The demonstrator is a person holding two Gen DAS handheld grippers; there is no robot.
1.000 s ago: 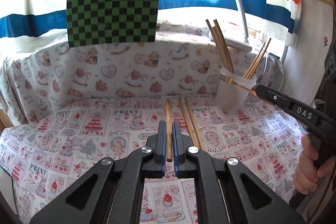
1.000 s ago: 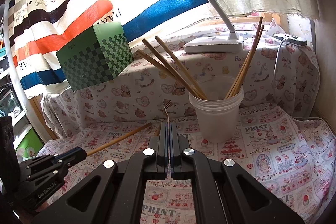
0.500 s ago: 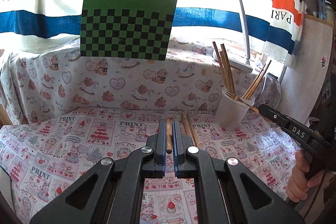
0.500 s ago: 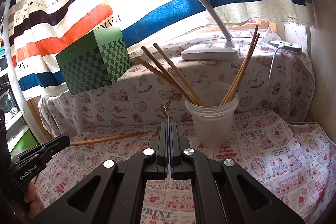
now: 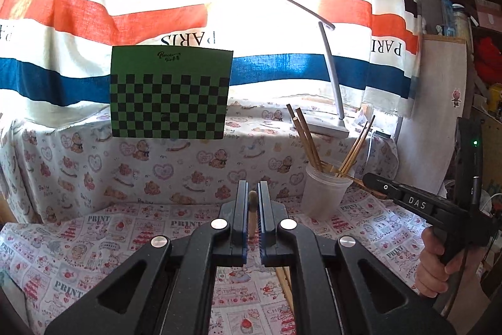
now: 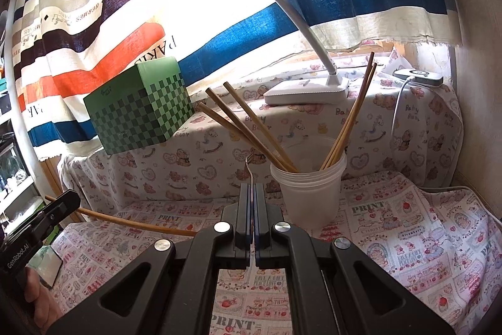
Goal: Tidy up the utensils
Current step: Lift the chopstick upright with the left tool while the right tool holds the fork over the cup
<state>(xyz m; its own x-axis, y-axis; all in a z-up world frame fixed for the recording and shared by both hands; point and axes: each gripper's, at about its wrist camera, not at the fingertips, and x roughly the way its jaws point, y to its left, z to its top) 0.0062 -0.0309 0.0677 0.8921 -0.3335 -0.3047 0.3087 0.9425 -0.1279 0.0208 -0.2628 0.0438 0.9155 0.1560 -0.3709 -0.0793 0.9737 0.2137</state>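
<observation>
We hold a wooden chopstick (image 5: 252,215) pinched in our left gripper (image 5: 252,209), above the patterned surface (image 5: 94,240). Our right gripper (image 6: 252,206) clamps a thin fork (image 6: 249,168) beside the plastic cup (image 6: 309,190) of chopsticks near the surface's back right corner.

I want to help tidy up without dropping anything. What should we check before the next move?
1. Left gripper shut on the long wooden chopstick: ok.
2. Right gripper shut on the thin metal fork: ok.
3. Clear plastic cup standing upright: ok.
4. Free room in the cup between the sticks already inside: ok.
5. Held chopstick lined up over the cup: not ok, it is off to one side.
6. All utensils picked up: not ok, loose wooden chopsticks lie on the cloth.
</observation>
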